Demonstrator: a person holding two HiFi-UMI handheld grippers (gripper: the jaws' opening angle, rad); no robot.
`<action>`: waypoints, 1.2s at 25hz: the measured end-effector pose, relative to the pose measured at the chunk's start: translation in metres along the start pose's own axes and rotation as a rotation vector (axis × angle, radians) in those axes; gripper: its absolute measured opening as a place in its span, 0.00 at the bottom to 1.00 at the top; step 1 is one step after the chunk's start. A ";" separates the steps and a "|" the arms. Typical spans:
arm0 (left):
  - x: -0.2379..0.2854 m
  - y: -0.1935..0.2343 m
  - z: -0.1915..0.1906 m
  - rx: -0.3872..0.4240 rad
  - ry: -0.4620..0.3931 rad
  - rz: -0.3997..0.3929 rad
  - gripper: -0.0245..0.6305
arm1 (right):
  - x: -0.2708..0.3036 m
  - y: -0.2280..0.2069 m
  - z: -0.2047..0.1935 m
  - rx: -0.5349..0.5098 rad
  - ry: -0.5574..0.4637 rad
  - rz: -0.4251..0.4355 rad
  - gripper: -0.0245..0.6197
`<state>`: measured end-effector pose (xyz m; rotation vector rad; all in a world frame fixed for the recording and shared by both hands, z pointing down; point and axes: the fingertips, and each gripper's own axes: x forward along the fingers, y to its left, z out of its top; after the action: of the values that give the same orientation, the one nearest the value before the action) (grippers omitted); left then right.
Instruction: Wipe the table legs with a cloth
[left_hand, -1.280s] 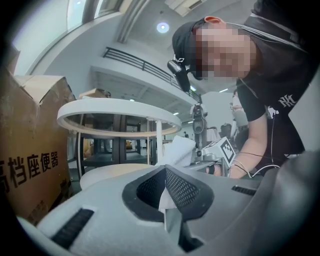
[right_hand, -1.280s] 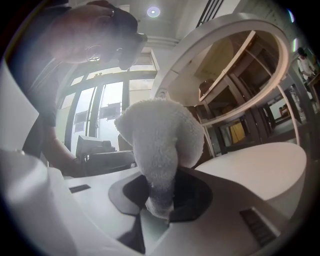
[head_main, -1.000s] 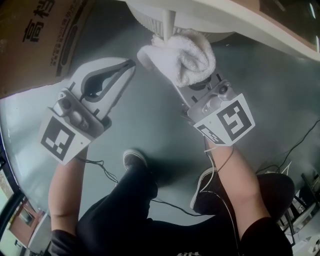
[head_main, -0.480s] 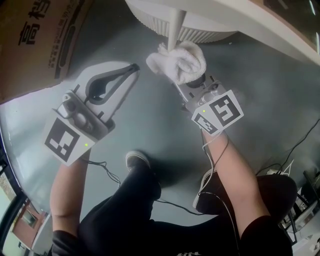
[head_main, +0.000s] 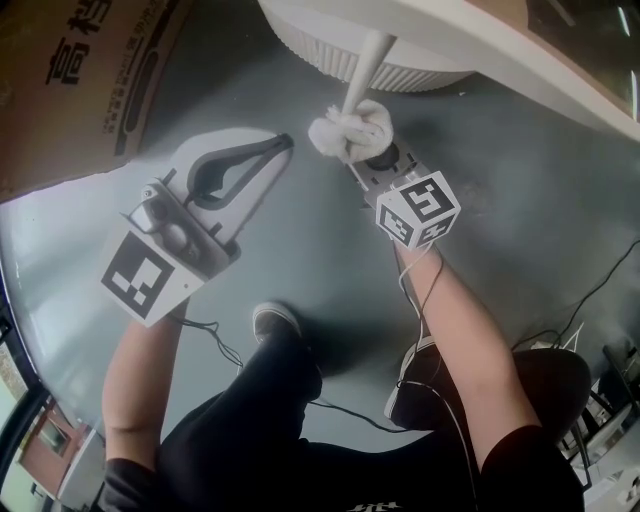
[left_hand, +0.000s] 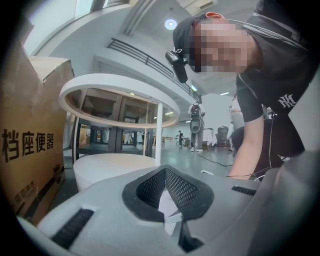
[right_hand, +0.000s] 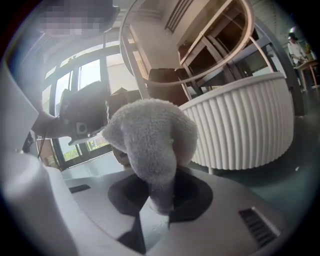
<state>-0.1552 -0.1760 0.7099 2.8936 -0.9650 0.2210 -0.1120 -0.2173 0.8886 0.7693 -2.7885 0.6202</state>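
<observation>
My right gripper (head_main: 368, 165) clamps the white cloth (head_main: 350, 130) against the table leg (head_main: 367, 62). My left gripper (head_main: 278, 148) hangs just beside it, jaws together.

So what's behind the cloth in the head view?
The white table leg emerges from behind the cloth; the stretch of leg it presses on is covered.
</observation>
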 end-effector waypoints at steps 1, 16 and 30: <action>-0.001 0.000 0.001 0.000 -0.002 0.002 0.04 | 0.003 -0.002 -0.007 0.003 0.018 -0.004 0.16; 0.009 -0.026 0.013 0.030 0.028 -0.018 0.04 | 0.000 -0.002 -0.026 -0.063 0.173 0.045 0.16; 0.035 -0.025 0.029 0.034 0.001 -0.015 0.04 | -0.077 0.023 0.235 -0.319 -0.345 0.071 0.16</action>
<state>-0.1098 -0.1804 0.6864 2.9302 -0.9482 0.2401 -0.0737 -0.2680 0.6481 0.7721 -3.1228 0.0435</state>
